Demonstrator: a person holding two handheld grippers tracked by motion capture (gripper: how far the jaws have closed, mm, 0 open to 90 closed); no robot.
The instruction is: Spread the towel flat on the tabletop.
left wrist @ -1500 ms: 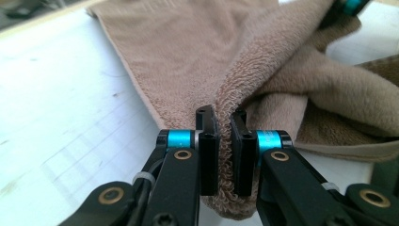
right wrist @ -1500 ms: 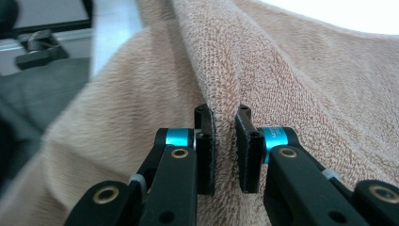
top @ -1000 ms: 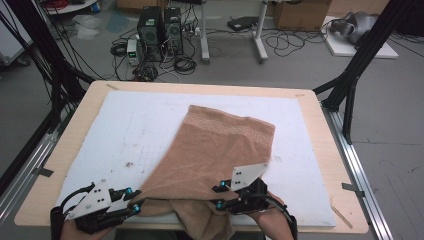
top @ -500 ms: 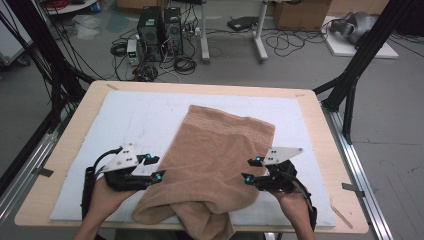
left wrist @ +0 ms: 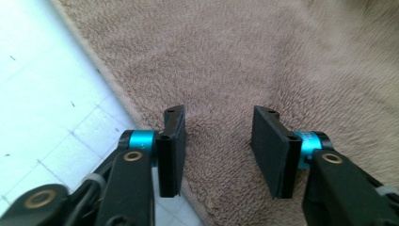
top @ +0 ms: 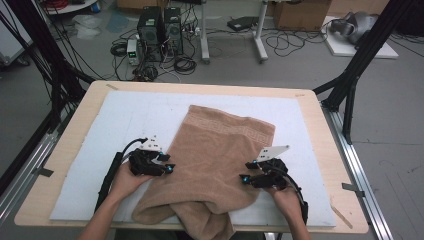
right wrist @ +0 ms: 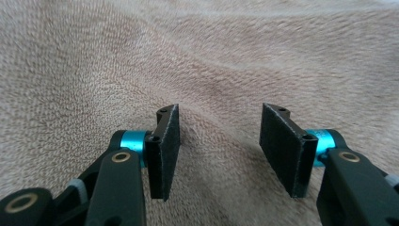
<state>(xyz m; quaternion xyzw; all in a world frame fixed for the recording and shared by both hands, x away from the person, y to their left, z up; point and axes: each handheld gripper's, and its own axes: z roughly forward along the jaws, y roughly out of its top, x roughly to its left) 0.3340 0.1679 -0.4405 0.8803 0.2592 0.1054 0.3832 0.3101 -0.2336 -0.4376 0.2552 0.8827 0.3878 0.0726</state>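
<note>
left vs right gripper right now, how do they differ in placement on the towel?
The left gripper sits at the tan towel's edge, with white mat beside one jaw; the right gripper has terry cloth all around it. From above, the left gripper sits slightly farther up the table than the right. Shared: both are open, jaws down over the cloth, pinching nothing.

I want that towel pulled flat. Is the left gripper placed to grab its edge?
Probably yes: the left gripper is open over the towel right at its edge, with bare mat beside and nothing between.
</note>
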